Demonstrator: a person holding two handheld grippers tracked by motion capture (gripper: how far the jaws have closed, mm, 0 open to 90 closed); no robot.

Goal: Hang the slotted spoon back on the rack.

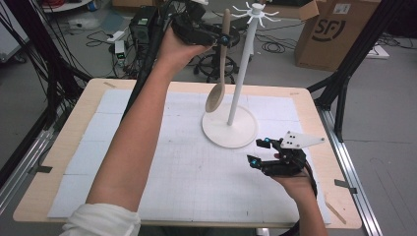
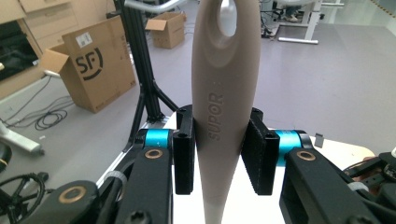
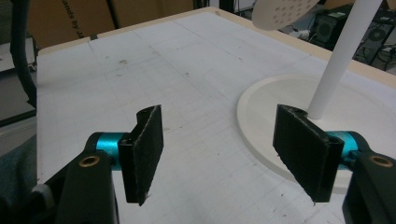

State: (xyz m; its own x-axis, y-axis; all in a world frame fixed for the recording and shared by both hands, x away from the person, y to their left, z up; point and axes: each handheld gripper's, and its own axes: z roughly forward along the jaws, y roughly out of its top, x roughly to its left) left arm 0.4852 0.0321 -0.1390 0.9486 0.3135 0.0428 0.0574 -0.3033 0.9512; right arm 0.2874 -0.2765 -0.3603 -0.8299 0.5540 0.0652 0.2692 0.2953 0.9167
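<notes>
The table (image 1: 88, 105) carries a white rack (image 1: 230, 129) with hooks at its top. Left of its pole, the left gripper (image 1: 220, 39) clamps a wooden spoon (image 1: 219, 73) by the handle, bowl hanging down. Near the rack's base, the right gripper (image 1: 259, 151) rests wide open, empty.

A pale wooden worktop (image 1: 74, 123) was seen from the high view, most of its top covered by a white gridded mat (image 1: 172, 167) made up of joined sheets. A white stand (image 1: 229, 125) was set on the mat toward the far right, its round base lying flat and its thin pole rising upright. Strips of dark tape (image 1: 43, 169) were fixed at the worktop's edges.
</notes>
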